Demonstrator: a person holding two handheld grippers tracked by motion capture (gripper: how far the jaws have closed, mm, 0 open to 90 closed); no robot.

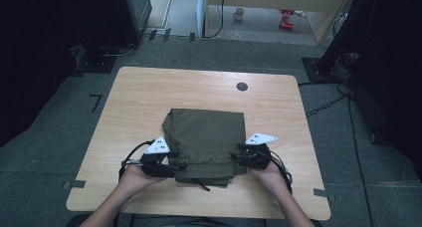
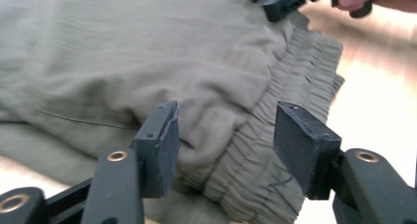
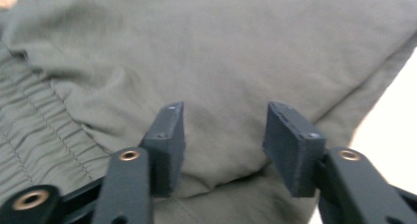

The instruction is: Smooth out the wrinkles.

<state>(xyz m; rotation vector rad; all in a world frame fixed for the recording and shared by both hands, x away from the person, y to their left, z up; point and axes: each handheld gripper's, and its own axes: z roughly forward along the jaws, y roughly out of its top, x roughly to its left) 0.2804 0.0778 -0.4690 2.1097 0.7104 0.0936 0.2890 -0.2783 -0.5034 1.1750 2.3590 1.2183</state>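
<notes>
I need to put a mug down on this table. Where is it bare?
The widest bare wood lies on the table beyond the folded green trousers, around the dark round hole. Both side strips are bare too. The near edge is crowded: the left gripper and right gripper flank the trousers.

Trousers (image 1: 206,140) – matt olive cloth, gathered waistband; table (image 1: 149,92) – smooth pale wood; gripper (image 2: 223,145) pads – matt black
</notes>
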